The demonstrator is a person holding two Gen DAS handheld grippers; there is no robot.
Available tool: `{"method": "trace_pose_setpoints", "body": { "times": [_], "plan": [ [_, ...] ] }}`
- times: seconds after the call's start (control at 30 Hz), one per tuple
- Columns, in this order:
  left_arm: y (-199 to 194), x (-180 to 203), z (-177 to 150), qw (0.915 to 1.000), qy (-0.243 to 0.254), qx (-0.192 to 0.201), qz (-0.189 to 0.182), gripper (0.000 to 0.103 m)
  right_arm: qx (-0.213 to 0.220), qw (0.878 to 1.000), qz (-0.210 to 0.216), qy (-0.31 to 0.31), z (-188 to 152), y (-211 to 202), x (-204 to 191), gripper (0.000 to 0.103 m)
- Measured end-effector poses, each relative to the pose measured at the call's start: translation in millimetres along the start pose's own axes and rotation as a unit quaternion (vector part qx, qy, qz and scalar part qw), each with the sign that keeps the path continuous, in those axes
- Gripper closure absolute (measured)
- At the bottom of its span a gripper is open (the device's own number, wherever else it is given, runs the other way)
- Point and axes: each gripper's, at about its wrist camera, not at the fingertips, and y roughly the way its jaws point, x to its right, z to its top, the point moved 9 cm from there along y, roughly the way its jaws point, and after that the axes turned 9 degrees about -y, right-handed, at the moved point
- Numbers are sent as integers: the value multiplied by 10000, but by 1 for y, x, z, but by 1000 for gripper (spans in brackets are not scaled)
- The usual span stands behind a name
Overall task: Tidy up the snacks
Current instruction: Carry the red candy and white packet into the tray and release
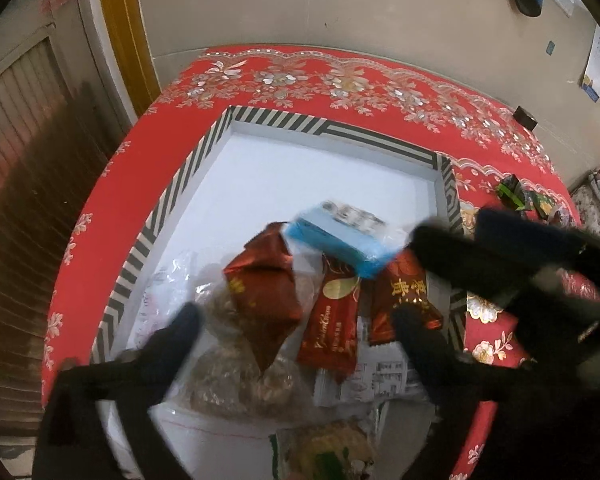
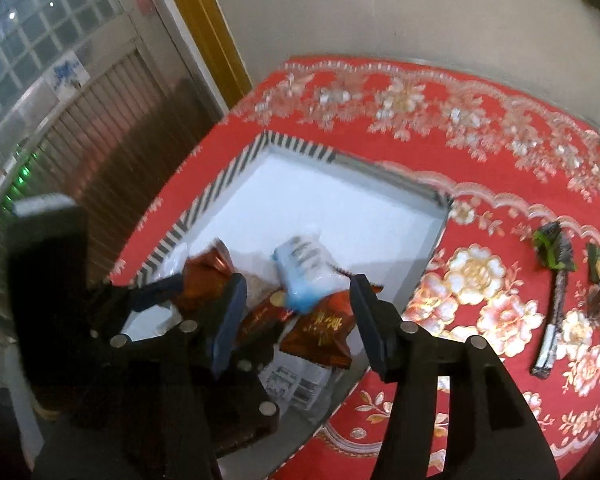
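A striped-rim box (image 1: 180, 184) with a white floor (image 2: 300, 208) sits on the red floral tablecloth. Several red snack packets (image 1: 332, 328) (image 2: 320, 328) lie at its near end. A blue-and-clear packet (image 1: 340, 240) (image 2: 304, 276) is blurred just above them, touching neither gripper. My left gripper (image 1: 296, 324) is open over the packets. My right gripper (image 2: 298, 292) is open just above the box's near right part, and it shows as dark fingers (image 1: 500, 248) in the left wrist view. Clear bags of brown snacks (image 1: 228, 376) lie in the box's near left.
Green and dark wrapped snacks (image 2: 552, 252) and a long thin packet (image 2: 552, 332) lie on the cloth to the right of the box (image 1: 516, 196). A small black object (image 1: 526, 118) sits near the wall. A door frame and shutters stand at left.
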Motion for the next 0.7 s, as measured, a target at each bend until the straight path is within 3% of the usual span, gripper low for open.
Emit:
{"method": "trace_pose_setpoints", "body": {
  "times": [0.13, 0.17, 0.27, 0.33, 0.37, 0.4, 0.47, 0.5, 0.63, 0.7],
  "plan": [
    [-25, 7, 11, 9990, 111, 407, -115, 0, 531, 9965, -511, -404, 15, -40, 6, 48],
    [-35, 12, 15, 9980, 180, 569, -202, 0, 666, 9946, -627, -496, 18, -51, 7, 43],
    [-74, 28, 27, 9904, 327, 1209, -581, 0, 1051, 9809, -1364, -909, 27, -94, 16, 39],
    [-111, 39, 37, 9799, 410, 1818, -714, 0, 1501, 9638, -1974, -982, 35, -136, 25, 39],
    [-126, 45, 39, 9742, 421, 2045, -852, 0, 1849, 9503, -2323, -940, 39, -166, 32, 24],
    [-137, 52, 41, 9691, 413, 2199, -1040, 0, 2181, 9341, -2690, -869, 40, -196, 39, 2],
    [-144, 67, 45, 9641, 416, 2270, -1313, 0, 2637, 9052, -3244, -769, 37, -236, 53, 0],
    [-140, 76, 45, 9650, 497, 2184, -1365, 0, 2691, 8998, -3358, -712, 34, -247, 62, 0],
    [-106, 103, 33, 9759, 659, 1700, -1203, 0, 1835, 9272, -3262, -128, 7, -242, 124, 0],
    [-92, 116, 23, 9798, 752, 1401, -1215, 0, 1582, 9329, -3216, 341, -16, -243, 156, 0]
  ]
}}
